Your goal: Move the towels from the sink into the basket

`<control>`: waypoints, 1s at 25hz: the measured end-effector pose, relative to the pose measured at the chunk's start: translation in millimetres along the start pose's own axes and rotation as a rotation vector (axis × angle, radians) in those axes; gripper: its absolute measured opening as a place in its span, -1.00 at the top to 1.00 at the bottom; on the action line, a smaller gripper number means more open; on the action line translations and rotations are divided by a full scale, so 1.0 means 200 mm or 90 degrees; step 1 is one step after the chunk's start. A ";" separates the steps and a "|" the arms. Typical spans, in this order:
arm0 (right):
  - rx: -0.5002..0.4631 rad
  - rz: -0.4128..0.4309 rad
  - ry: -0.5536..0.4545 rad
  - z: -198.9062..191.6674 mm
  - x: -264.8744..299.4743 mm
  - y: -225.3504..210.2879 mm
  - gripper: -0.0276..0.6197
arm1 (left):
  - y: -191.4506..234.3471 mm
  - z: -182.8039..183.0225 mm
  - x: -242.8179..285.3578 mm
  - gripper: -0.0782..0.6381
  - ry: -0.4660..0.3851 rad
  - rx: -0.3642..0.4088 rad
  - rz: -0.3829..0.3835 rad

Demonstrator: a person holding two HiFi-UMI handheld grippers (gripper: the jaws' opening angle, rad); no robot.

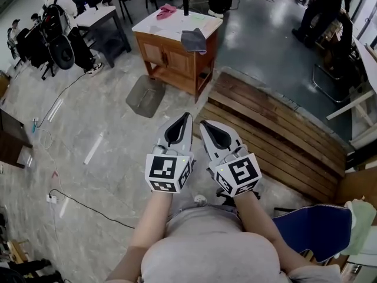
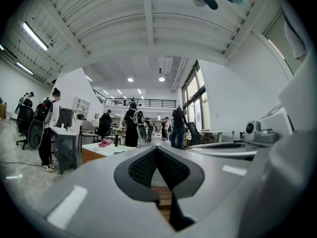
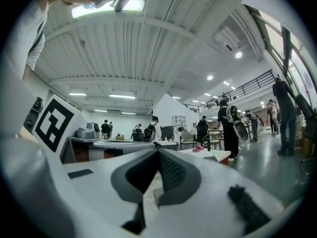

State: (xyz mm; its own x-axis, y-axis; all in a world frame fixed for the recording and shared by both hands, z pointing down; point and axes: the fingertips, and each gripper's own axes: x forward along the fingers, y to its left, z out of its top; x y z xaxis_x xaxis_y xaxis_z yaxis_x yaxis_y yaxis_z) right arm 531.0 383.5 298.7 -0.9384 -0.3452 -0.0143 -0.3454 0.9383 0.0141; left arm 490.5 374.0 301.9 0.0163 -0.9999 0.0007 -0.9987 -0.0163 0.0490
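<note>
A wooden sink cabinet with a white top [image 1: 171, 27] stands ahead on the floor. A pink towel [image 1: 166, 10] lies on the top beside a black tap [image 1: 185, 5], and a grey towel [image 1: 194, 40] hangs over the front right corner. A grey basket [image 1: 145, 95] sits on the floor in front of the cabinet. My left gripper [image 1: 187, 116] and right gripper [image 1: 203, 124] are held side by side near my body, pointing level toward the cabinet, both shut and empty. The pink towel [image 2: 104, 143] [image 3: 199, 148] shows far off in both gripper views.
A slatted wooden platform [image 1: 277, 128] runs along the right. A blue chair [image 1: 315, 226] is at my right side. A black cable [image 1: 88, 205] crosses the floor at left. A dark desk [image 1: 103, 22] and several people stand at the back.
</note>
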 end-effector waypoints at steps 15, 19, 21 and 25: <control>-0.018 -0.024 -0.008 0.02 0.35 -0.26 0.86 | 0.32 0.03 0.36 0.77 -0.016 -0.014 0.009; -0.018 -0.023 -0.001 0.01 0.49 -0.30 0.86 | 0.44 0.03 0.43 0.77 -0.016 -0.020 0.010; -0.020 -0.022 -0.002 0.01 0.56 -0.31 0.86 | 0.51 0.02 0.47 0.77 -0.013 -0.017 0.011; -0.016 -0.031 -0.004 0.01 0.71 -0.36 0.86 | 0.65 0.03 0.55 0.77 -0.012 -0.019 0.011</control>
State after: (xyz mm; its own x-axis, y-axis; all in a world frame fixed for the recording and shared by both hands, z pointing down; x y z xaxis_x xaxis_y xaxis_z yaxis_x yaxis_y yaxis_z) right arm 422.4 266.7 294.2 -0.9204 -0.3903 -0.0218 -0.3908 0.9197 0.0378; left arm 361.4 261.3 301.6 -0.0014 -0.9999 -0.0169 -0.9969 0.0001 0.0782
